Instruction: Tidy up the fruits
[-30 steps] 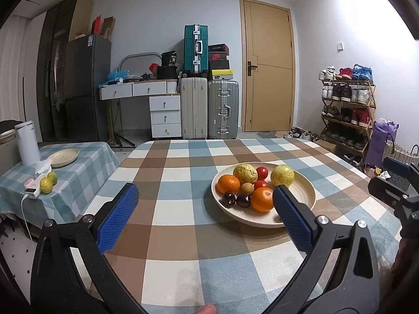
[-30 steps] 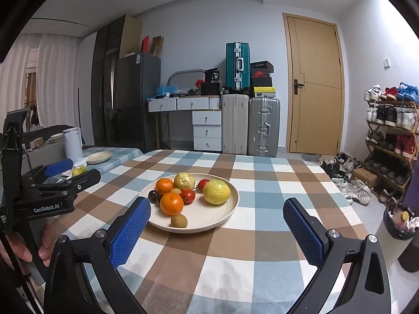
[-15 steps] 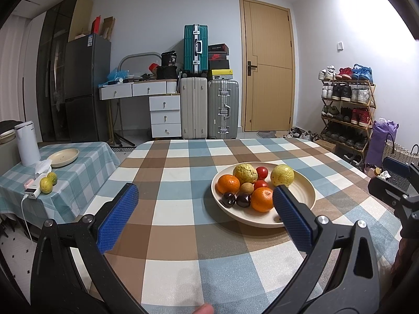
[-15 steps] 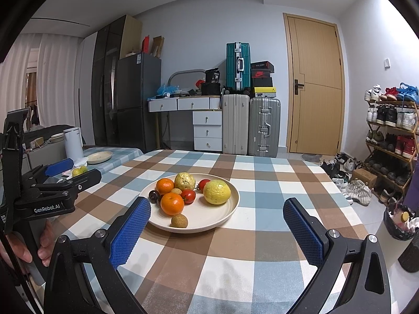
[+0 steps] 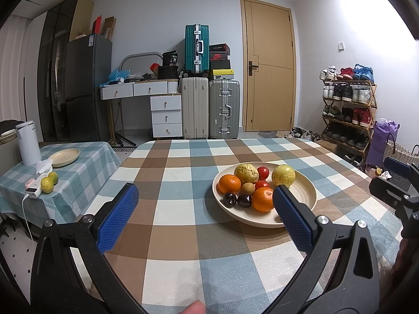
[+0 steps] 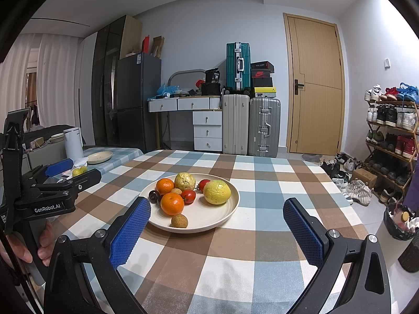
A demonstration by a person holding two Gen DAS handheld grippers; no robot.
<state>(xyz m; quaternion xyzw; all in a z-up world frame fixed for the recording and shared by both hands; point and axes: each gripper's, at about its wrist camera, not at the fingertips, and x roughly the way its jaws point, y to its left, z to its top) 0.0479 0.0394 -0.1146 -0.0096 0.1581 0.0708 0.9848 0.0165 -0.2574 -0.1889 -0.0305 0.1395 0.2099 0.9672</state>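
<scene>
Nearby, a side table [image 5: 78,175] holds limes [image 5: 49,181] and an empty plate [image 5: 64,157].

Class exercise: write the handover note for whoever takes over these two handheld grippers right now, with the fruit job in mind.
Left gripper: open, empty, above the checked tablecloth, short of the plate.
Right gripper: open, empty, facing the plate.
Round cream plate holds all the fruit: two oranges, two yellow-green bumpy fruits, two red tomatoes, dark cherries and small brown fruits.
The side table has an empty cream plate and two green-yellow citrus.
Done: nothing visibly sorted.
Left: all the sorting.
</scene>
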